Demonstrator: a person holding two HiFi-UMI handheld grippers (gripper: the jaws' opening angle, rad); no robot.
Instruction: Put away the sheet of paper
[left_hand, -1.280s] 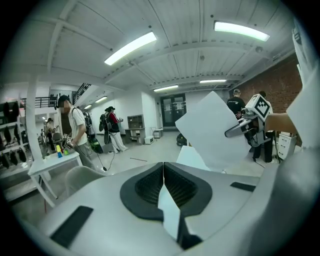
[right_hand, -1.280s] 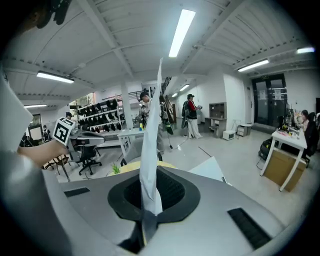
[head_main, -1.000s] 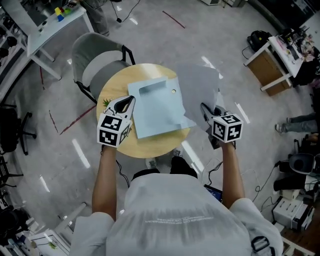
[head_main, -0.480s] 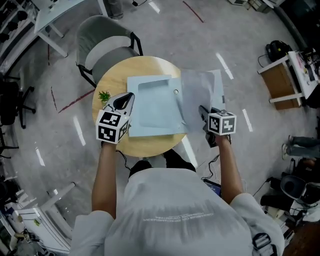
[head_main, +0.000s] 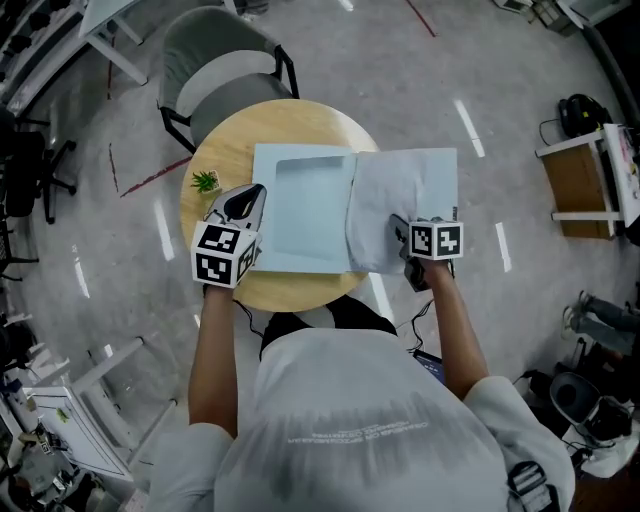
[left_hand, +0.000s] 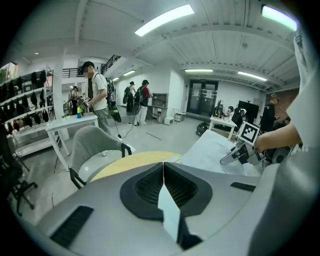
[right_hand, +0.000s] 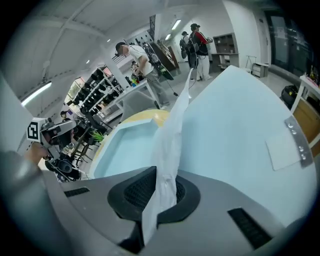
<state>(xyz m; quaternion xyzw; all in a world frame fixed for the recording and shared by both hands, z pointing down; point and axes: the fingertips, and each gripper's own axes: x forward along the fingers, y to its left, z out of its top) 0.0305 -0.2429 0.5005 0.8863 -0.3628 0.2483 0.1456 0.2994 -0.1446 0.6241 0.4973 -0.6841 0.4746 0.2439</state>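
The left tool (head_main: 257, 192) clamps the left edge of the pale blue plastic folder (head_main: 300, 215) while the right tool (head_main: 398, 222) pinches the crinkled white sheet of paper (head_main: 405, 190) lying over that folder's right side, so a hasty tug may well tear or crumple the thin sheet.

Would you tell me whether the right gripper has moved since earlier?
Yes: the right gripper has come down, toward the right edge of the round table.

- A light-blue folder (head_main: 300, 215) lies open on the round table (head_main: 225, 150).
- The sheet of paper (head_main: 405, 200) overhangs the table's right edge, with the right gripper (head_main: 398, 222) at its near edge.
- The left gripper (head_main: 257, 192) touches the folder over the table's left side.
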